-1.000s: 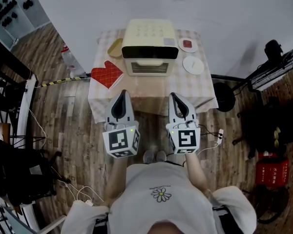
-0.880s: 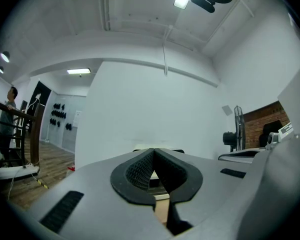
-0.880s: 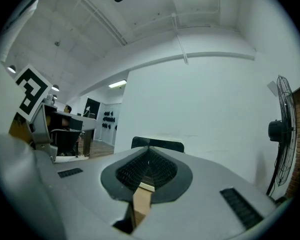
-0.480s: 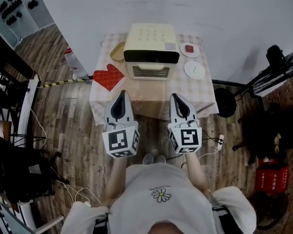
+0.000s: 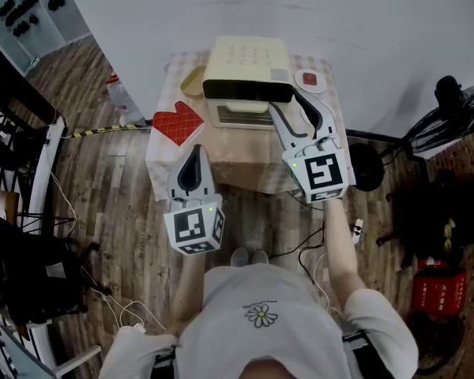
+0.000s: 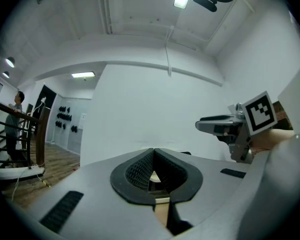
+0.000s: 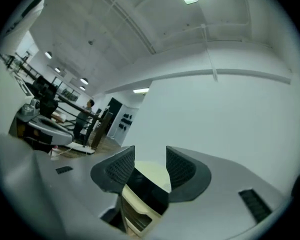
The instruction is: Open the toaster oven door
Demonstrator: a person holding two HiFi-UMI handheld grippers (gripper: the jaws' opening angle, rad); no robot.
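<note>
My right gripper's [image 7: 150, 156] jaws stand well apart and have just been opening. The toaster oven [image 7: 147, 189] shows through the gap, its dark front band framed by the ribbed pads, but neither pad presses on it. My left gripper's [image 6: 153, 151] jaws are closed tip to tip and hold nothing.

From the head view I count two grippers. The right gripper [image 5: 288, 105] is stretched out over the oven's right front corner, while the left gripper [image 5: 196, 150] sits back at the near edge of the table [image 5: 221, 160].

There is one toaster oven [image 5: 245, 61], cream-coloured, at the back of the checked cloth against the wall. The toaster oven door [image 5: 238, 114] faces me and is shut. Left of it lie one red oven mitt [image 5: 176, 122] and one yellow dish [image 5: 192, 80]. To the right is one small plate [image 5: 309, 79] with something red on it.

Only the head view shows the mitt, the dish and the plate. The left gripper view alone catches the right gripper [image 6: 230, 129] from the side, raised at its right. Both gripper views show one person [image 7: 87, 114] standing far off by a railing, whom the head view misses.
</note>
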